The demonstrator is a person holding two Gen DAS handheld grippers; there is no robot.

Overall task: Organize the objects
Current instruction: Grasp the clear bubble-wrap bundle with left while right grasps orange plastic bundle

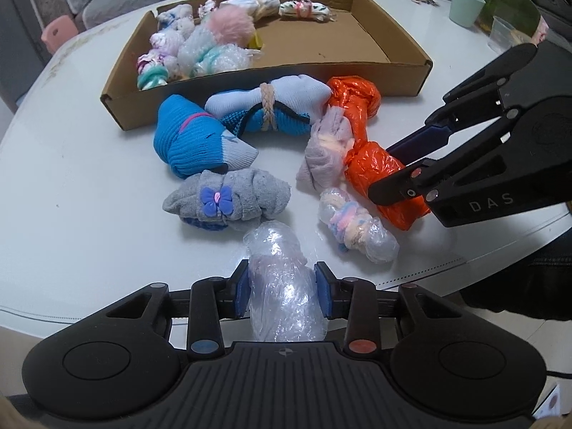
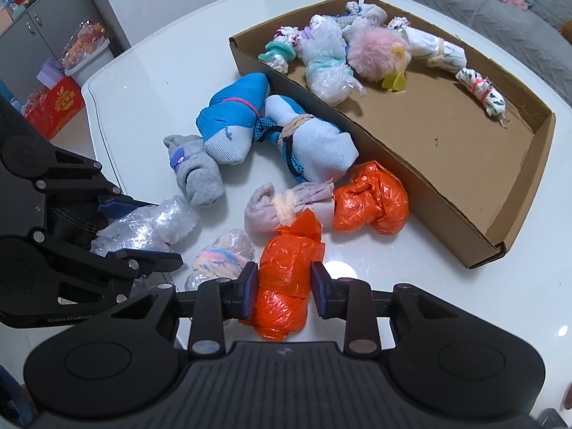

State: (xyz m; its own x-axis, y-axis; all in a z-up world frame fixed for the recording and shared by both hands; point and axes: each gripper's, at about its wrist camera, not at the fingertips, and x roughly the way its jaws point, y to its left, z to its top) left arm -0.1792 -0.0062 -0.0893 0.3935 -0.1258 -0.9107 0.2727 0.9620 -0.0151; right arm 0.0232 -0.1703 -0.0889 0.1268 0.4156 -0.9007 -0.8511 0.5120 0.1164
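My left gripper (image 1: pixel 281 295) is shut on a clear plastic bundle (image 1: pixel 282 286) at the near table edge; the bundle also shows in the right wrist view (image 2: pixel 146 227). My right gripper (image 2: pixel 284 293) is shut on the near end of an orange plastic bag bundle (image 2: pixel 286 268), which stretches away to a second lobe (image 2: pixel 371 203). In the left wrist view the right gripper (image 1: pixel 400 168) grips that orange bundle (image 1: pixel 371 164). A cardboard tray (image 1: pixel 357 71) behind holds several tied bundles and a pink pompom (image 1: pixel 230 25).
Loose on the white table (image 1: pixel 71 186): two blue sock bundles (image 1: pixel 193 143) (image 1: pixel 271 111), a grey sock with a purple bow (image 1: pixel 228 200), a lilac sock (image 1: pixel 327 150), a small pastel plastic bundle (image 1: pixel 357 228). A green cup (image 1: pixel 466 5) stands far right.
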